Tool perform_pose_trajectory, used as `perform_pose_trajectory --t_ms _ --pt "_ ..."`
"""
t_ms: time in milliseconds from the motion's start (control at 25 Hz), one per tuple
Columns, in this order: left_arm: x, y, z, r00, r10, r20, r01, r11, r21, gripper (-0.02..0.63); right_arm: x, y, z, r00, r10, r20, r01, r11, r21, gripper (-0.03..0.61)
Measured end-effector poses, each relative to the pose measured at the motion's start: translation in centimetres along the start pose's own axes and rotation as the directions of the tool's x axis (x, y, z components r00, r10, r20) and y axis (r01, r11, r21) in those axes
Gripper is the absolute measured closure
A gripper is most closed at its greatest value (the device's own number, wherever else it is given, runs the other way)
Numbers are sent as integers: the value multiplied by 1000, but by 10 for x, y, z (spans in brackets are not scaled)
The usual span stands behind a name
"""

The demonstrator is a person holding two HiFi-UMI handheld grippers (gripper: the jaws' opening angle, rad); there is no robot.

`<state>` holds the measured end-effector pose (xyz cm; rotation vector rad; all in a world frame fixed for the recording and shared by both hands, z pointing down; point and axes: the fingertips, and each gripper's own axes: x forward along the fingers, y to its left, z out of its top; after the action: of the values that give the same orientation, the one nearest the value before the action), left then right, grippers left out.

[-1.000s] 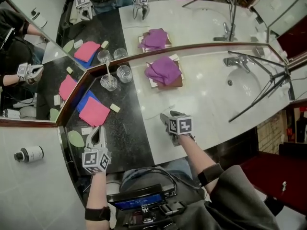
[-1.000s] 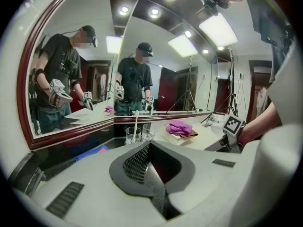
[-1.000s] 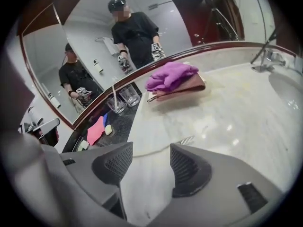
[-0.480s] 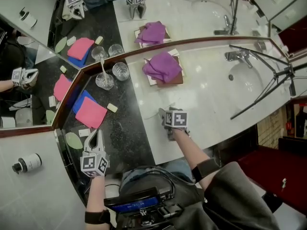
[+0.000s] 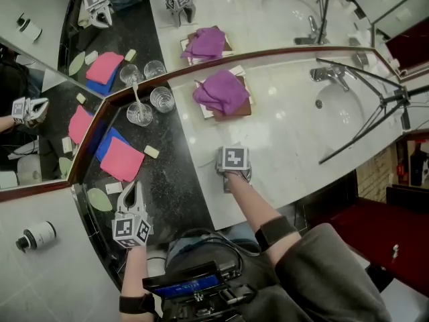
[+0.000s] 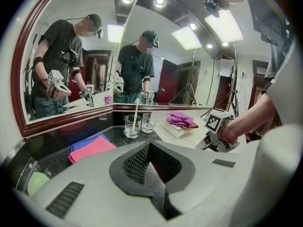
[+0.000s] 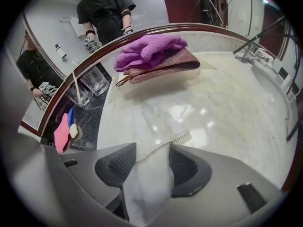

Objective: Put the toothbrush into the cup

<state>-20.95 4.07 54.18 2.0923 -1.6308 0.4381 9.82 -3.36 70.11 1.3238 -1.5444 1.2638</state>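
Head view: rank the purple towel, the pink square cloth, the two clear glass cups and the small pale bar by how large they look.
1. Crumpled purple towel
2. Pink square cloth, somewhat smaller
3. Left clear glass cup and right clear glass cup: alike, not ranked
4. Small pale bar

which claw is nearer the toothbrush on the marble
Right. The right claw straddles the toothbrush, jaws just closing around its handle; the left claw, shut, is far off near the pink cloth.

Left gripper (image 6: 149, 148) jaws together, nothing between. Far ahead: glass (image 6: 131, 126) holding white stick (image 6: 135, 113), second glass (image 6: 147, 122) just right. Pink cloth (image 6: 92, 149) left, purple towel (image 6: 180, 118) right.
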Motion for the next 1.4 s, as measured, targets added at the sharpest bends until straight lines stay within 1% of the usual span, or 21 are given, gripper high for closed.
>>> perform_pose_trajectory --t_ms 80,160,200,240,320,480,520,560,600,680,800,960,1120,1200,1320,1400 --pt "2 -1 1 1000 -5 3 5 1000 -1 614 0 2 -3 1000 -8 -13 8 1000 -11 362" --pt "3 0 2 1000 -7 5 7 1000 -1 614 3 17 -7 998 50 -27 -50 999 9 379" --pt "3 1 2 1000 -7 4 7 1000 -1 614 4 19 -8 998 58 -31 -58 998 10 385" --pt "2 2 1 1000 -6 3 6 1000 -2 614 3 14 -5 999 28 -20 -28 1000 -12 392" --pt "2 3 -1 1000 -6 0 6 1000 -3 614 1 -4 8 998 -53 35 56 995 -77 419" --pt "1 4 -4 1000 -8 -5 8 1000 -8 614 0 -12 10 997 -69 45 74 989 -127 464" --pt "1 4 -4 1000 -9 -5 9 1000 -9 614 -1 -12 12 996 -71 50 77 987 -138 486" --pt "1 3 -5 1000 -9 -5 9 1000 -8 614 -1 -12 14 996 -69 55 77 986 -149 524" --pt "1 3 -5 1000 -9 -5 9 1000 -8 614 -1 -11 15 996 -67 60 75 984 -160 529" --pt "1 2 -5 1000 -11 -4 11 1000 -8 614 0 -9 14 997 -56 54 65 983 -174 532" --pt "2 1 -5 1000 -14 -5 14 1000 -8 614 4 -7 5 999 -31 24 35 986 -162 532" --pt "3 0 -6 1000 -16 -7 16 1000 -9 614 -2 -9 14 997 -41 61 52 979 -195 532" --pt "4 -2 -7 1000 -17 -5 17 1000 -14 614 0 -5 3 999 -12 43 21 977 -214 532" --pt "4 -3 -7 1000 -19 -1 19 1000 -17 614 -5 -4 7 998 -4 64 18 973 -231 532" --pt "5 -4 -8 1000 -24 1 24 1000 -19 614 -22 -6 22 992 -18 123 54 954 -296 532" --pt "5 -4 -8 1000 -25 3 25 999 -21 614 -29 -6 25 990 -13 141 59 944 -325 532"
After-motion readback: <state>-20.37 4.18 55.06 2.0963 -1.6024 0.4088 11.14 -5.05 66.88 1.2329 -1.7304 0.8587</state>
